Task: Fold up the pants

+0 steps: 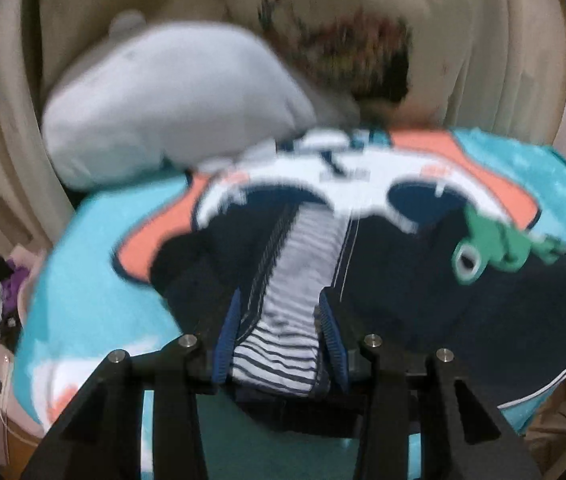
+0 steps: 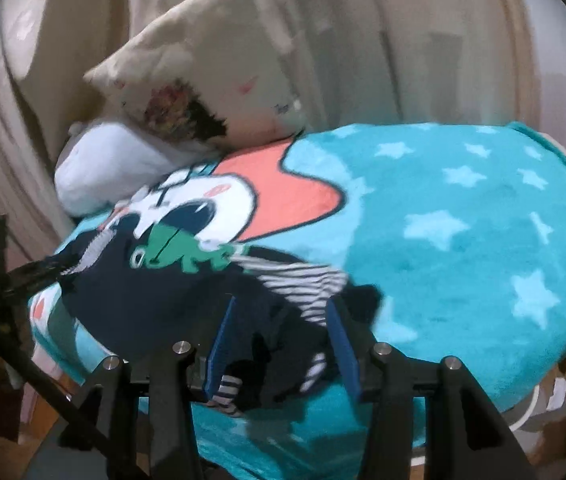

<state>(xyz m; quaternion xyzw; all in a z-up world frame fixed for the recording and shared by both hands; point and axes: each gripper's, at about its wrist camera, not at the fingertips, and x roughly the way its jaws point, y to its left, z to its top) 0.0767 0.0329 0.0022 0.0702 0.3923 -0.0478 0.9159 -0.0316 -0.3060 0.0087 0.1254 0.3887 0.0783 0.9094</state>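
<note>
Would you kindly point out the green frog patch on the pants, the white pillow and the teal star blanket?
green frog patch (image 2: pixel 171 254): right wrist view, on the frog's green body.
white pillow (image 1: pixel 171 100): left wrist view, middle of its front face.
teal star blanket (image 2: pixel 463 216): right wrist view, bare starred area right of the pants.

Dim indoor light, motion blur, fisheye warping
</note>
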